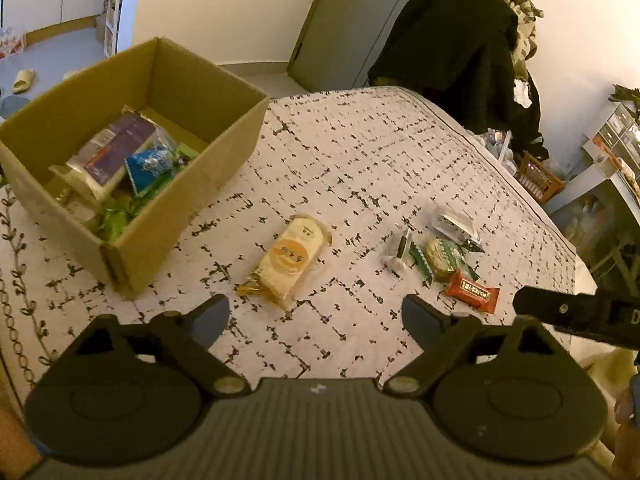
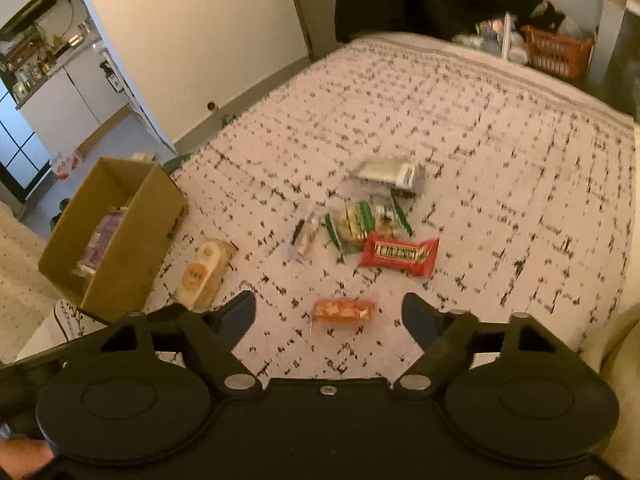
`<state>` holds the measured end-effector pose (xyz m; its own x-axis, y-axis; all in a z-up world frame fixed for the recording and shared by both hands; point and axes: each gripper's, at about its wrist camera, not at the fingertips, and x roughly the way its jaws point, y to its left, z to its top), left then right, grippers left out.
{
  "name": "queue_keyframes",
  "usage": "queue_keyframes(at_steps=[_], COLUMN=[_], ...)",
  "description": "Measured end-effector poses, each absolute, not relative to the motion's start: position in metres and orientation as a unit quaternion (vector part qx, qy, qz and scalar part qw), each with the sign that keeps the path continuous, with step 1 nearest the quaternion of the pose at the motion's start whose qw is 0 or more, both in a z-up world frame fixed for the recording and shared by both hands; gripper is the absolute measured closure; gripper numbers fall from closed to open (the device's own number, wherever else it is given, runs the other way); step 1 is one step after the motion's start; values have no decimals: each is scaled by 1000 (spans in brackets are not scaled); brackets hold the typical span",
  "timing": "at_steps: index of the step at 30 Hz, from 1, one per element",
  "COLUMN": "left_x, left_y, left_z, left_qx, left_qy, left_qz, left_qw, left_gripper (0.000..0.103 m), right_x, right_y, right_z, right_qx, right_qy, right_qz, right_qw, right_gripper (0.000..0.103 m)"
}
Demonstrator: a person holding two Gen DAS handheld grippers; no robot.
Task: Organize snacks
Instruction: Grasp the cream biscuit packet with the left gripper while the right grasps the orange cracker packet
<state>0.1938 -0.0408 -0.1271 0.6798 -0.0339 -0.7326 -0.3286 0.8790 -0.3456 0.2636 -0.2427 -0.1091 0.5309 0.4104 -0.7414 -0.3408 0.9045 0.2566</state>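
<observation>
Left wrist view: left gripper (image 1: 316, 314) jaws apart, nothing between them. Pale yellow plastic-wrapped cracker pack (image 1: 289, 260) lies on patterned white tablecloth (image 1: 360, 152) just ahead of the fingertips. Open brown cardboard box (image 1: 192, 184) at left, already part-filled with snacks.

Right wrist view: right gripper (image 2: 330, 314) released, empty. Small orange snack packet (image 2: 345, 310) lies just beyond the fingertips. Red wrapped bar (image 2: 400, 254), green-striped packet (image 2: 360, 224) and grey pouch (image 2: 390, 172) lie farther off.

Judgement: approach step for a two-handed pick. Next move calls for lowering, straddling each item, then clamping.
</observation>
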Motion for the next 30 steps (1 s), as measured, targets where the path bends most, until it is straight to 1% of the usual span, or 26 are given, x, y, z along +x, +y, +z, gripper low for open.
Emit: queue_keyframes(at_steps=[2,5,11,18,23,25,27,30], left_x=[198,205,223,247,256,259,262,266], left_y=[-41,-41,-37,-27,-23,-22,-23,-21], left_z=[-132,-139,-151,-171,-182,-184,-184,-184], left_qx=[-240,-242,-228,-227,-222,-217,-203,-195], left_qy=[394,395,396,411,418,418,417,423], left_qz=[79,75,90,109,115,119,127,137], left_qw=[884,883,885,876,873,874,877,875], left_gripper=[22,28,28,28,28,28,28,26], right_x=[265,267,278,291,301,304,304,301], right_y=[-239,-232,-225,-210,-205,-200,-194,-188], right_z=[-114,-120,-133,-155,-162,-166,-169,-171], right_qx=[32,16,6,-25,-28,-33,-43,-65], right_qy=[443,452,471,501,508,512,513,513], right_qz=[218,223,223,210,191,186,188,189], right_qw=[869,864,853,839,840,838,837,835], right_gripper=[33,33,36,37,35,32,27,27])
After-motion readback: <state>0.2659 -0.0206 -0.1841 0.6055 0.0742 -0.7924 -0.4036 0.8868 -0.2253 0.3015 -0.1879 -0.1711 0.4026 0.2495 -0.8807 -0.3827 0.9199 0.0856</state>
